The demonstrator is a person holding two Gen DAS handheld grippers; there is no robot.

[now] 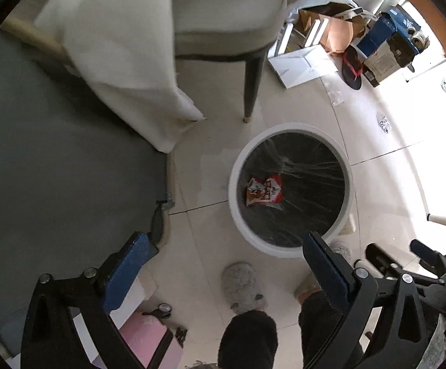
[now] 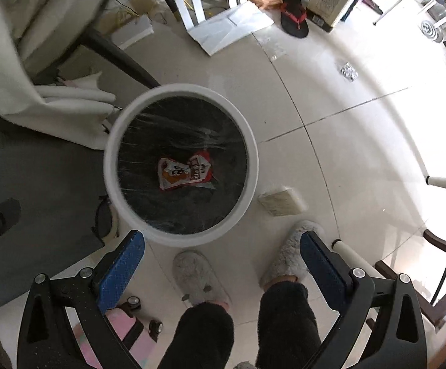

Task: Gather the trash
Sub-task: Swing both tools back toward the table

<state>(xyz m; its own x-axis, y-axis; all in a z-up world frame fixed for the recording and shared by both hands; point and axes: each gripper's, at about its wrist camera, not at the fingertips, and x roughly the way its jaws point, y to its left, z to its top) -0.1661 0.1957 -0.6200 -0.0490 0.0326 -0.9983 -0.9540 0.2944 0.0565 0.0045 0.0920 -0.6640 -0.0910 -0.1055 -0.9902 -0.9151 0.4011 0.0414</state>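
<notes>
A round white trash bin (image 1: 350, 184) with a black liner stands on the tiled floor; it also shows in the right wrist view (image 2: 253, 166). A red and orange snack wrapper (image 1: 263, 191) lies at its bottom, also seen in the right wrist view (image 2: 184, 172). My left gripper (image 1: 226, 255) is open and empty, held above the floor just in front of the bin. My right gripper (image 2: 222, 255) is open and empty, above the bin's near rim. A crumpled clear plastic piece (image 2: 349, 71) lies on the floor beyond the bin, also in the left wrist view (image 1: 384, 124).
A grey table edge (image 1: 53, 153) with a white cloth (image 1: 124, 61) is at left, and a chair (image 1: 250, 86) behind the bin. Boxes and a black sandal (image 2: 295, 20) clutter the far floor. The person's grey slippers (image 2: 198, 276) stand below. A beige pad (image 2: 280, 200) lies beside the bin.
</notes>
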